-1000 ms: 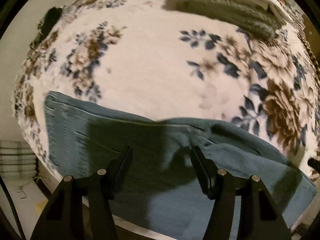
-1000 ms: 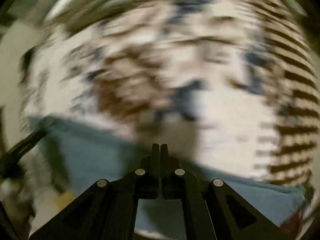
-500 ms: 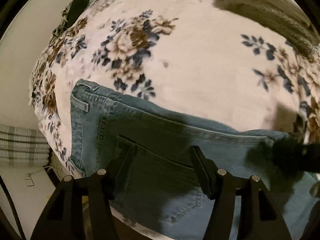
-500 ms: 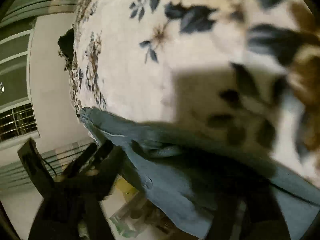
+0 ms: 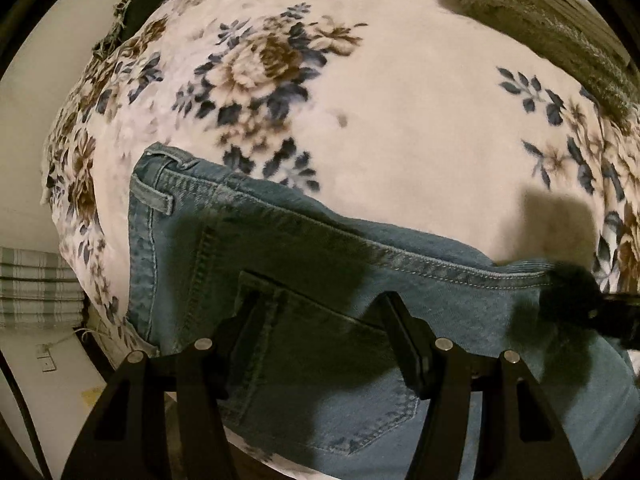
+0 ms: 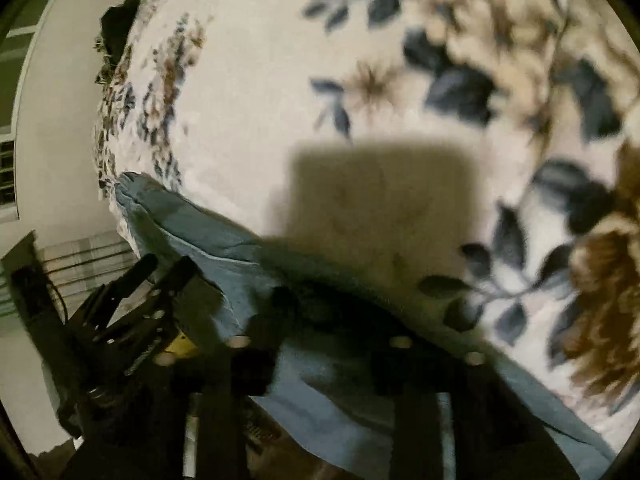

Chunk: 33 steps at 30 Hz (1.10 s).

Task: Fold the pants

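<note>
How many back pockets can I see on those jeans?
1. A single back pocket shows on the jeans, low in the left wrist view between the left gripper fingers. A second pocket may be hidden under the fold or out of frame.

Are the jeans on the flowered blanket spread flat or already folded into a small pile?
Spread, not a small pile: the jeans lie flat along the blanket, waistband, belt loop and back pocket showing. Whether they are doubled lengthwise, I cannot tell.
</note>
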### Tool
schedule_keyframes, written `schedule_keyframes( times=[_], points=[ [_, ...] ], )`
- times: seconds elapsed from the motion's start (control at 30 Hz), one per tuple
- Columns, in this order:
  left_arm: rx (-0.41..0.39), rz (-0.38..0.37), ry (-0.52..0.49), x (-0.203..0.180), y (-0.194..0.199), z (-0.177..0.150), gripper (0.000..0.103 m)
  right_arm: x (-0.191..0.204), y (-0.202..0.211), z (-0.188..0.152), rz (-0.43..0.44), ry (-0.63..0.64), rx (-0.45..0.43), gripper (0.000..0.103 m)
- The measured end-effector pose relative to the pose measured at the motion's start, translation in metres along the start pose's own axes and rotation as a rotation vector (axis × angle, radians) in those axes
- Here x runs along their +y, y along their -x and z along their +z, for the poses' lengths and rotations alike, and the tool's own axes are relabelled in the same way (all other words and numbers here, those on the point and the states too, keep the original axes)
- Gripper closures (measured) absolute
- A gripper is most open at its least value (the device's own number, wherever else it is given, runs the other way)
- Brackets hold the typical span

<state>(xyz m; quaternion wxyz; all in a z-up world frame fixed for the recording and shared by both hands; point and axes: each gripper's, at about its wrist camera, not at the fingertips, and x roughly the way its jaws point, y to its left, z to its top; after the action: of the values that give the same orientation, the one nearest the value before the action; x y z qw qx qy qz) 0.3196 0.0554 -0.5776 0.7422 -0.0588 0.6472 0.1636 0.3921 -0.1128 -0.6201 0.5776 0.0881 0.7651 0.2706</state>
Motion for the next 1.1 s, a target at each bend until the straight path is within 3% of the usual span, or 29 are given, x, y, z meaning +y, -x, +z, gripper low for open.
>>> schedule_keyframes(
  times=[0.07,0.17,0.27,0.43,0.5,0.53,0.57,0.6,0.67,0.9,1.0,1.03,1.07,1.1],
  points=[
    [0.003,0.001,-0.006,0.001,-0.002,0.001,0.045,-0.004,-0.012,0.008,-0.008,-0.026,0.001,0.062],
    [0.002,-0.004,-0.008,0.001,-0.003,0.001,0.045,-0.012,-0.007,0.014,0.092,-0.08,-0.077,0.06],
    [-0.006,-0.007,-0.019,0.0,-0.004,0.002,0.045,-0.027,-0.008,0.013,0.159,-0.122,-0.086,0.06],
    [-0.017,-0.005,-0.037,-0.004,-0.006,0.001,0.045,-0.017,-0.007,0.014,0.152,-0.072,-0.082,0.048],
    [-0.017,-0.004,-0.042,-0.005,-0.007,0.001,0.045,-0.004,-0.014,0.015,0.079,-0.031,-0.068,0.049],
    [-0.017,-0.002,-0.044,-0.006,-0.008,0.001,0.045,0.001,-0.017,0.016,0.053,-0.026,-0.076,0.061],
    [-0.015,0.0,-0.047,-0.006,-0.009,0.001,0.045,0.004,-0.02,0.015,0.007,-0.019,-0.075,0.082],
    [-0.013,-0.002,-0.049,-0.006,-0.009,0.001,0.045,0.005,-0.017,0.013,-0.042,-0.012,-0.088,0.088],
    [-0.009,-0.009,-0.051,-0.006,-0.009,0.001,0.045,0.001,-0.001,0.008,-0.014,-0.028,-0.131,0.091],
    [-0.035,-0.001,-0.065,-0.005,-0.003,0.003,0.045,-0.005,0.023,-0.006,0.003,-0.056,-0.201,0.091],
    [-0.036,-0.01,-0.063,-0.003,0.001,0.005,0.045,-0.013,0.02,-0.004,0.063,-0.118,-0.188,0.089],
    [-0.035,-0.018,-0.063,-0.002,0.003,0.004,0.045,-0.019,0.021,-0.005,0.096,-0.151,-0.176,0.086],
    [-0.036,-0.026,-0.062,-0.003,0.006,0.004,0.045,-0.025,0.025,-0.008,0.099,-0.165,-0.178,0.073],
    [-0.04,-0.033,-0.063,-0.003,0.01,0.004,0.045,-0.03,0.037,-0.015,0.055,-0.167,-0.203,0.066]
  ],
)
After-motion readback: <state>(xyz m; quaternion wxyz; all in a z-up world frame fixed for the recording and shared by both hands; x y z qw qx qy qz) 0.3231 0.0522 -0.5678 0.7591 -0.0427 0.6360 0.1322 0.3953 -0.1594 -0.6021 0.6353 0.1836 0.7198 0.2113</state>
